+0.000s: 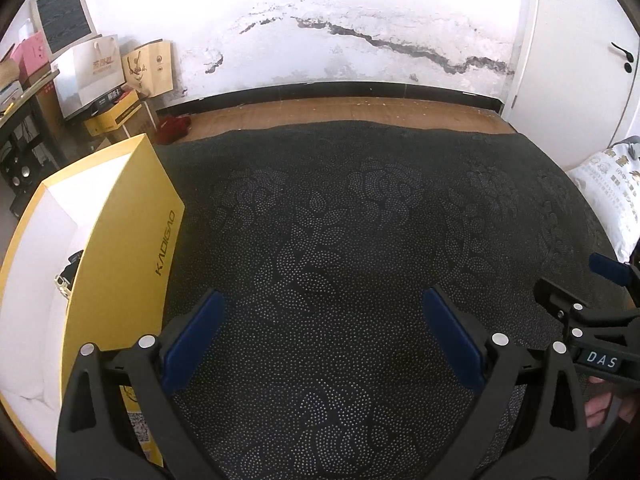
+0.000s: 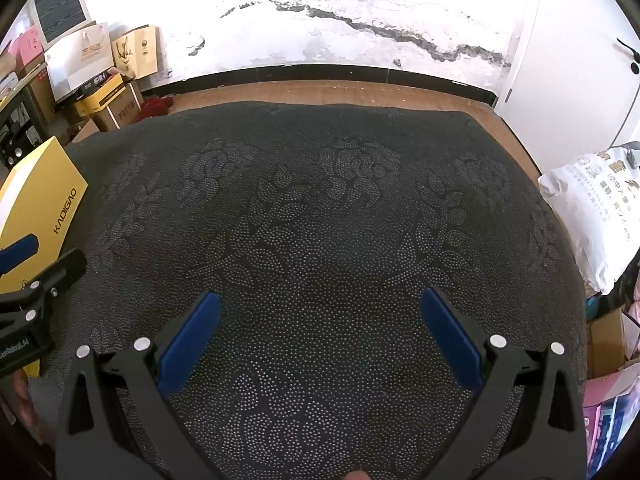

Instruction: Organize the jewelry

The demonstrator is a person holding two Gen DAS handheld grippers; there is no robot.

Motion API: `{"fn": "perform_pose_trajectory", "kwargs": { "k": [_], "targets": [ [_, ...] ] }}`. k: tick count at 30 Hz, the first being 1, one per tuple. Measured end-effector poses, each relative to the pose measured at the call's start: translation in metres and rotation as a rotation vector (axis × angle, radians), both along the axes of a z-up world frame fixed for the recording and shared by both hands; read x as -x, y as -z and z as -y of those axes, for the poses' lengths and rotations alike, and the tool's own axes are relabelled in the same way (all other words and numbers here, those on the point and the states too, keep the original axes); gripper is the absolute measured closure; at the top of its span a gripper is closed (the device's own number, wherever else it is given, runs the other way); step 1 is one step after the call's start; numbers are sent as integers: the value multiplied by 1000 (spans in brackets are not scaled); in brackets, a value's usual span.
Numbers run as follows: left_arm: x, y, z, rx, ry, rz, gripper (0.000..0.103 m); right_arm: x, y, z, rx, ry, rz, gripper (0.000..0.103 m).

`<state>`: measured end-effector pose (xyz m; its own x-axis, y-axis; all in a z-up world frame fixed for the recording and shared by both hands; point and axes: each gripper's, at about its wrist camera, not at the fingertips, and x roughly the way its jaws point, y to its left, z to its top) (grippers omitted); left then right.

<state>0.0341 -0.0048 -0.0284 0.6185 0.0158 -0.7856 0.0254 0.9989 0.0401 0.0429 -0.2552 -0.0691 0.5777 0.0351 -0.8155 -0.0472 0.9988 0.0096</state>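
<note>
Two hand-held tools hover over a dark grey cloth with a dotted flower pattern (image 1: 320,240) that covers a wide flat surface; what lies under the cloth cannot be told. The cloth itself carries no jewelry in either view.

At the left edge stands an open yellow cardboard box with a white lining (image 1: 120,248), printed "KADIGAO" on its side. Inside it, partly hidden by the near wall, a small pale chain-like piece of jewelry (image 1: 62,285) rests beside something dark that is too hidden to name.

The task seems to be at a pause between steps or near its end: the loose pieces appear to be in the box already. A next move would likely call for the left tool to reach over the box wall, or for closing the box.

The left tool (image 1: 320,312) is spread wide, its blue-padded fingers (image 1: 192,340) well apart, gripping nothing and touching nothing. The right tool (image 2: 320,312) is likewise wide open and empty above the cloth, just beside the left one.
</note>
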Motion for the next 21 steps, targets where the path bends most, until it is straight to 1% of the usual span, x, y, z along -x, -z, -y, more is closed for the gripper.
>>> {"fn": "perform_pose_trajectory", "kwargs": {
  "k": [21],
  "targets": [
    [3, -1, -9, -1, -8, 2, 6, -3, -1, -9, 2, -14, -1, 6]
  ]
}}
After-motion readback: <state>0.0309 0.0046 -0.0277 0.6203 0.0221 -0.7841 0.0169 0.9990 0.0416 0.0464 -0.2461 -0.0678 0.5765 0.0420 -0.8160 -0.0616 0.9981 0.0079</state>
